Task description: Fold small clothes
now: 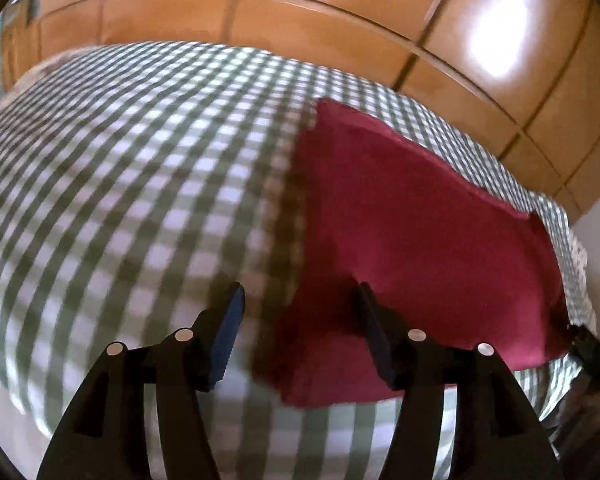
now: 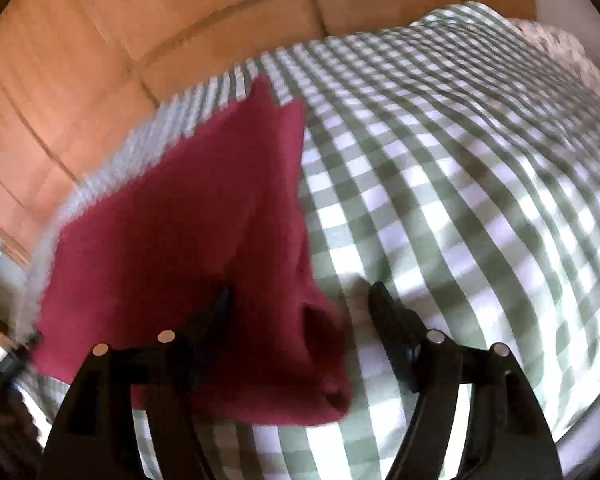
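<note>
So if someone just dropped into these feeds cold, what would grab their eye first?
The dark red garment stands out at once, lying on the green-and-white checked bedcover near the bed's edge. Next come the open black grippers low in each view: the left gripper straddles one near corner of the garment, the right gripper the other. Behind the bed, glossy orange-brown wooden cabinet doors catch bright glare.

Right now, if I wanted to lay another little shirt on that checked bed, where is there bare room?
Free: the wide stretch of checked cover on the red cloth's side away from the bed's corner, running back to the orange tiled floor. Crowded: the corner where the red cloth lies, with the left gripper and right gripper open over its near edge.
</note>
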